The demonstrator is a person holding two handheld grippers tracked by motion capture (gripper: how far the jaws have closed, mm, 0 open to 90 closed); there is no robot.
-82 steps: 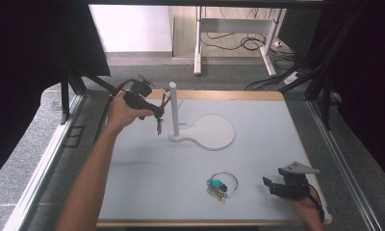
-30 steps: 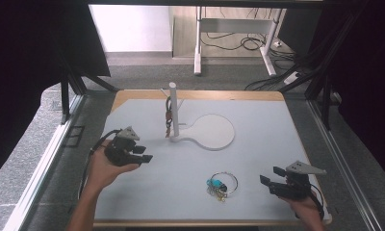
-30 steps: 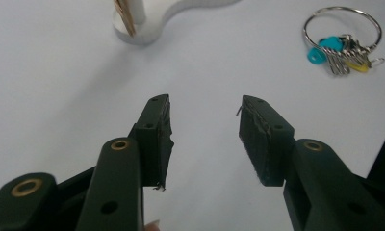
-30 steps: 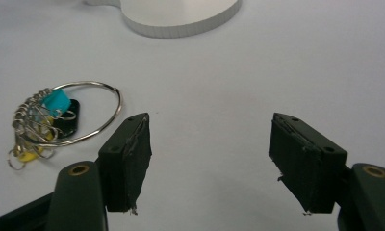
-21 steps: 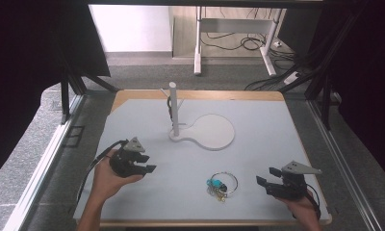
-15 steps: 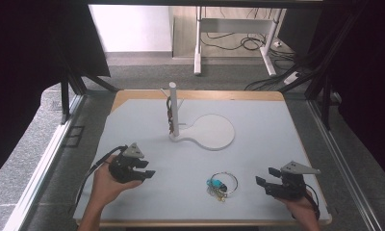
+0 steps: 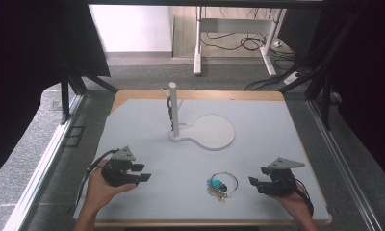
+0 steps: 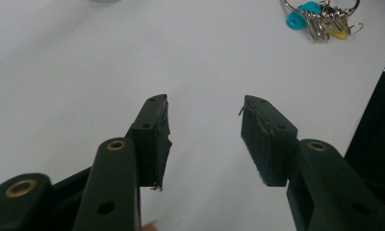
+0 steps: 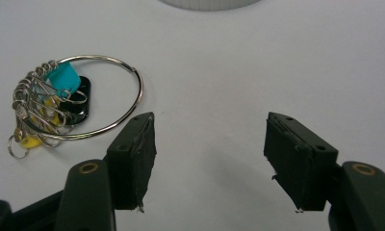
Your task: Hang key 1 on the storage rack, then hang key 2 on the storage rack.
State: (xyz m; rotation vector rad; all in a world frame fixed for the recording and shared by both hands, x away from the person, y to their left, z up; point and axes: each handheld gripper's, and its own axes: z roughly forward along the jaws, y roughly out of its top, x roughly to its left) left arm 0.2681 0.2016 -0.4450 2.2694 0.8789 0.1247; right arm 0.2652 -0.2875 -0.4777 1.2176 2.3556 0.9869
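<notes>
A big metal key ring (image 7: pixel 223 183) (image 9: pixel 75 98) (image 8: pixel 320 19) with several keys and teal, yellow and black tags lies flat on the white table near the front. A white stand (image 7: pixel 173 109) rises from a round flat base (image 7: pixel 212 131) at mid-table, and something dark hangs along the post. My left gripper (image 7: pixel 141 173) (image 8: pixel 204 139) rests open at the front left with nothing between its jaws. My right gripper (image 7: pixel 256 184) (image 9: pixel 210 161) is open at the front right, its jaws pointing at the ring a short way off.
The white table top (image 7: pixel 277 130) has a wooden edge (image 7: pixel 200 95). Black frame posts (image 7: pixel 65 96) stand to either side. Beyond the far edge lie grey floor, cables (image 7: pixel 229 43) and desk legs (image 7: pixel 198 38).
My left gripper pulled back from the stand to the table's front left, leaving the dark thing hanging on the post. The right gripper has shifted slightly toward the key ring.
</notes>
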